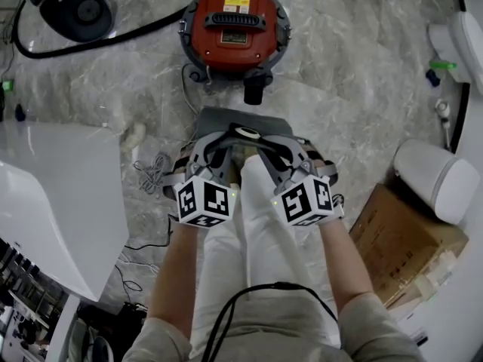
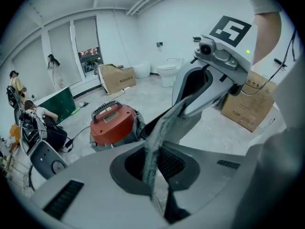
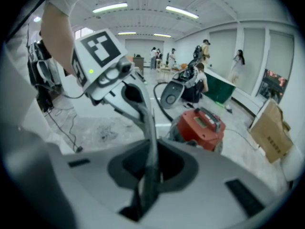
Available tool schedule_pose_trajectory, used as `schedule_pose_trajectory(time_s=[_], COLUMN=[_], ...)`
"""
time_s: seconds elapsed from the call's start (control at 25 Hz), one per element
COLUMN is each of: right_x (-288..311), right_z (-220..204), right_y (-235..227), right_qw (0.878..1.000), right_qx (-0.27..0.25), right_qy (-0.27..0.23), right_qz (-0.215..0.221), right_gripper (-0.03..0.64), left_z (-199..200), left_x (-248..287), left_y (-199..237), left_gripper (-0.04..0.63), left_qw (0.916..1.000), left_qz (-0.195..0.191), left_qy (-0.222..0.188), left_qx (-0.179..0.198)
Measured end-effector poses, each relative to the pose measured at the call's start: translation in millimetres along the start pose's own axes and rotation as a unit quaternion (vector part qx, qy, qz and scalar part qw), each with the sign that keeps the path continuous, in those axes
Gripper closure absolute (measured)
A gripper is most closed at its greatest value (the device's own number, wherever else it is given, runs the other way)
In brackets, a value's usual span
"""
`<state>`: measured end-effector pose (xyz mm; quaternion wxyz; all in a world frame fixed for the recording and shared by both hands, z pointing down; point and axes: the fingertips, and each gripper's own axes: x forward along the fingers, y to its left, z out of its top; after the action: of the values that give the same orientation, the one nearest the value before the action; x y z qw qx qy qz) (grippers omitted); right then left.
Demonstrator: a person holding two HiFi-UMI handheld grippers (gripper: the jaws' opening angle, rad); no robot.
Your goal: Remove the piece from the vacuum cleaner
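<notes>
The red vacuum cleaner (image 1: 235, 25) (image 2: 112, 123) (image 3: 202, 125) stands on the marble floor ahead of me. I hold a flat grey piece (image 1: 235, 121) with a white ring on top, in the air between it and my legs. My left gripper (image 1: 200, 148) (image 2: 152, 178) is shut on the piece's left edge. My right gripper (image 1: 293, 151) (image 3: 147, 185) is shut on its right edge. In each gripper view the piece's thin grey edge (image 2: 153, 147) (image 3: 151, 142) runs from my own jaws across to the other gripper. The piece is clear of the vacuum cleaner.
A black hose (image 1: 98, 42) leads left to a dark machine (image 1: 75, 6). A white panel (image 1: 53, 194) stands at my left, with loose cables (image 1: 151, 173) beside it. A cardboard box (image 1: 404, 240) and a white toilet (image 1: 438, 178) are at my right. People stand far off.
</notes>
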<state>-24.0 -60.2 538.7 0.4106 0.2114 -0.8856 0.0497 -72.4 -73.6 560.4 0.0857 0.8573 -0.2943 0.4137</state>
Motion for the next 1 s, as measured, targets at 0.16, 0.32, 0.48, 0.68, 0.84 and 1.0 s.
schedule_pose_trajectory(time_s=[0.16,0.32,0.48,0.68,0.84,1.0], right_x=[-19,-33,-47,-74,-94,-118], right_z=[10,19,33,52,68,84], right_y=[4,4,2,4,2,0], right_qw=[1.000,1.000,0.999,0.999,0.999,0.999], right_qx=[0.014,0.009,-0.009,-0.001,0.001,-0.003], right_qy=[-0.006,-0.005,0.000,-0.008,-0.011,-0.010], right_qz=[0.018,0.029,0.039,0.039,0.039,0.040], right_gripper=[0.574,0.574,0.575,0.575,0.575,0.575], left_z=[13,24,36,56,74,94], left_x=[-17,-29,-44,-70,-89,-109], left_y=[-4,-6,-4,-6,-4,-6], left_gripper=[0.556,0.555,0.556,0.557,0.556,0.556], left_qw=[1.0000,0.9999,0.9998,0.9998,0.9997,0.9996], left_qz=[-0.001,-0.003,-0.004,-0.002,0.002,0.002], left_qy=[-0.003,-0.008,-0.013,-0.018,-0.023,-0.028], left_qx=[-0.006,-0.007,-0.012,0.002,0.006,0.004])
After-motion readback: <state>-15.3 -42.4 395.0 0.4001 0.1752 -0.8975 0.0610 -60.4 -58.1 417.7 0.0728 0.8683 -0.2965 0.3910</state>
